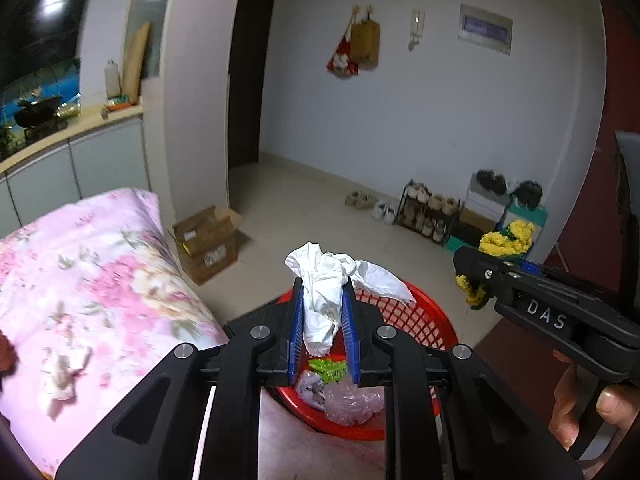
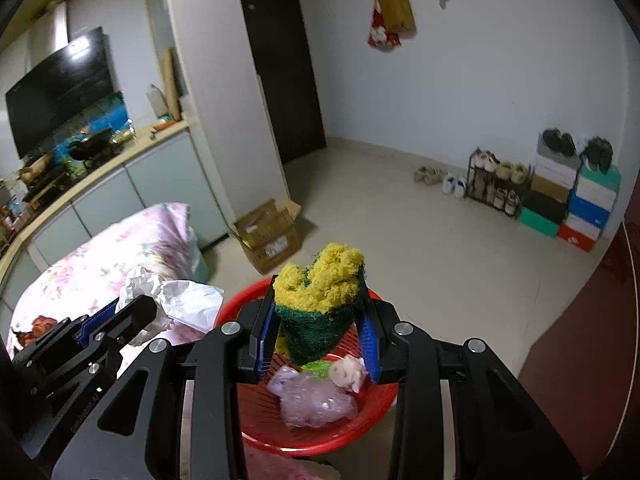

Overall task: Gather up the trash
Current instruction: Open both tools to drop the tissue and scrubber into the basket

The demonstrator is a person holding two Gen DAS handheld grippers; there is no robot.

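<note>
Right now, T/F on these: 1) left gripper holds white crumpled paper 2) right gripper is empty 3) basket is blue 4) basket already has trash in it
1) True: the left gripper is shut on the white crumpled paper.
2) False: the right gripper is shut on a yellow-green scouring sponge.
3) False: the basket is red.
4) True: a clear plastic bag and other scraps lie inside.
</note>
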